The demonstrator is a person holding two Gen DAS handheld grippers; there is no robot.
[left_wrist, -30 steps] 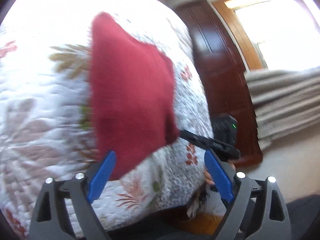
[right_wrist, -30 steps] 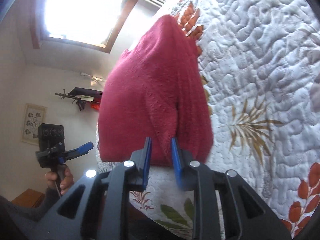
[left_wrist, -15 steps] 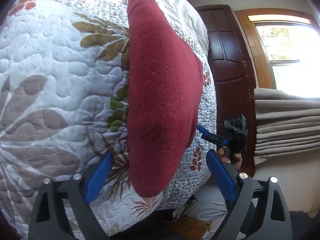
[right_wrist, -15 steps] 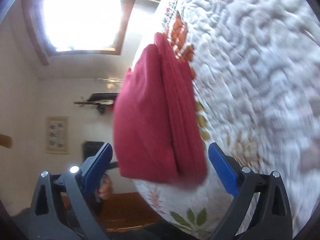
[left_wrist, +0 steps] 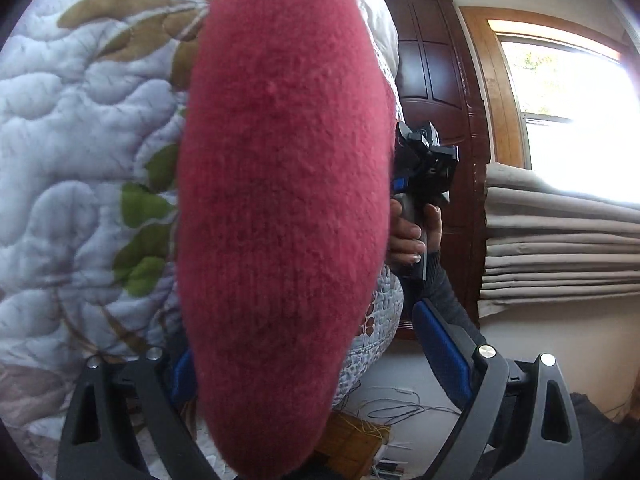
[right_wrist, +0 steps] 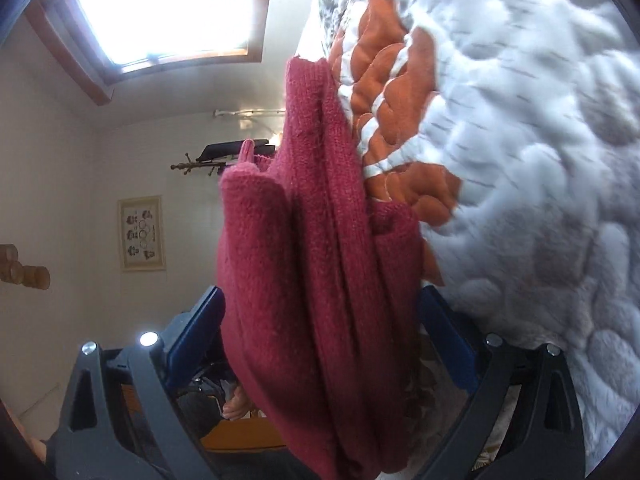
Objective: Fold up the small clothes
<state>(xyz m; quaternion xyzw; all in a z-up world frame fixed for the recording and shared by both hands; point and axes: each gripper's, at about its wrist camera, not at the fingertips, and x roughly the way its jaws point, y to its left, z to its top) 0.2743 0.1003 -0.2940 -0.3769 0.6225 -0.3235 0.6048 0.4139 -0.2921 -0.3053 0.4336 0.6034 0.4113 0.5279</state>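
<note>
A folded red knit garment point(left_wrist: 280, 200) lies on the quilted bedspread point(left_wrist: 72, 140) and fills the middle of the left wrist view. My left gripper point(left_wrist: 316, 364) is open, and its blue pads point(left_wrist: 444, 352) straddle one end of the garment; the other pad is mostly hidden behind the knit. In the right wrist view the same garment point(right_wrist: 312, 280) shows its stacked folded layers. My right gripper point(right_wrist: 320, 332) is open too, with one blue pad on each side of that end. A hand point(left_wrist: 408, 236) holding the right gripper shows past the garment's edge.
The bedspread point(right_wrist: 540, 160) is white with orange, green and brown leaf prints and drops off at the bed's edge. Beyond it are a dark wooden wardrobe point(left_wrist: 436, 60), a bright window point(left_wrist: 568, 120), stacked beige curtain folds point(left_wrist: 560, 240) and cables on the floor point(left_wrist: 392, 404).
The right gripper was shut on the garment's edge a second ago and has since opened. Both grippers have moved in close and now straddle the folded garment.
</note>
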